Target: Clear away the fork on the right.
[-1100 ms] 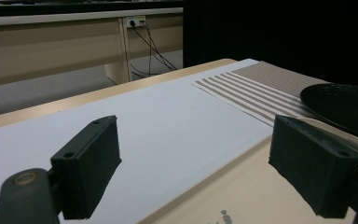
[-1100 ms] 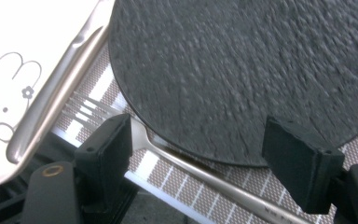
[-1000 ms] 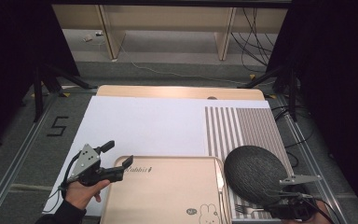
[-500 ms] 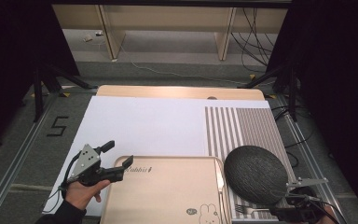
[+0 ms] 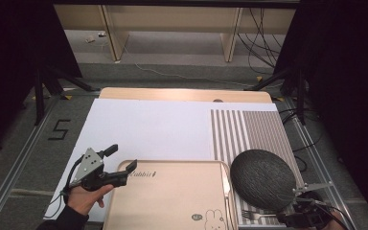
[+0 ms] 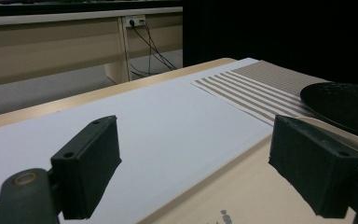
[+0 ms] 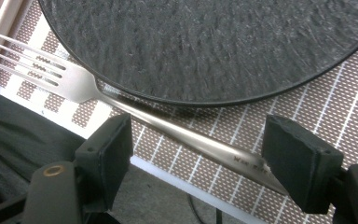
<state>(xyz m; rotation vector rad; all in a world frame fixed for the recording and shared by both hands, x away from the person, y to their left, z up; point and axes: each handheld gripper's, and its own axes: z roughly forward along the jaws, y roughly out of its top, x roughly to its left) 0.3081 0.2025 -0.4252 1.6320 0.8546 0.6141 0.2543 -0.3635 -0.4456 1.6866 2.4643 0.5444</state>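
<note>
1. The right claw is wide open and holds nothing. Its two jaws stand on either side of the fork, which passes between them without touching.
2. The fork lies flat on the striped placemat at the near right corner of the worktop. Its neck goes just under the rim of the dark round plate, and its tines point toward the golden tray.
3. I judge that the step in hand is to grasp the fork. To do it well, the right claw should go lower until the pads are level with the handle, then close across the thin handle, away from the plate rim.
4. The handle is flat and smooth, so it may slip; a slow, centred closing seems safer.
5. The left claw is also wide open and empty, above the far left corner of the tray.
</note>
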